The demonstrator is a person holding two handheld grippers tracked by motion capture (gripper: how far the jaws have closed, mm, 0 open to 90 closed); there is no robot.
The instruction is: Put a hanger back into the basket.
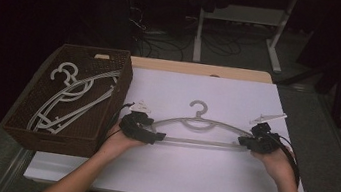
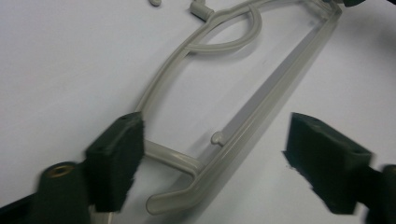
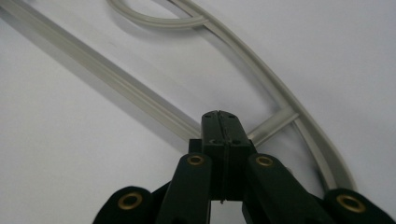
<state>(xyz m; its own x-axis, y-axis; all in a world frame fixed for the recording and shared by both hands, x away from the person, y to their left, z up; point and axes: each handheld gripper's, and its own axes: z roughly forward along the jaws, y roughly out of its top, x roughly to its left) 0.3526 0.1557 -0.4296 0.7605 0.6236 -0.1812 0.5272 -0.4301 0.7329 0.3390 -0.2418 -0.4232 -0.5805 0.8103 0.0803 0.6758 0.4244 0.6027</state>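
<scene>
A pale grey plastic hanger [image 1: 197, 125] lies flat on the white table top [image 1: 172, 177], with its hook pointing away from me. My left gripper [image 1: 155, 135] is at the hanger's left end. In the left gripper view it [image 2: 212, 158] stands open, its jaws wide apart on either side of that end of the hanger [image 2: 243, 121]. My right gripper [image 1: 243, 141] is at the hanger's right end. In the right gripper view it [image 3: 222, 121] is shut, its jaws pressed flat together over the corner where the hanger's [image 3: 107, 74] bar and arm meet. That corner is hidden under the tips.
A dark wicker basket [image 1: 120, 94] stands at the table's left edge and holds several more grey hangers [image 1: 73, 92]. Beyond the table's far wooden edge [image 1: 202, 69] are white desk legs [image 1: 200, 29] and cables on a dark floor.
</scene>
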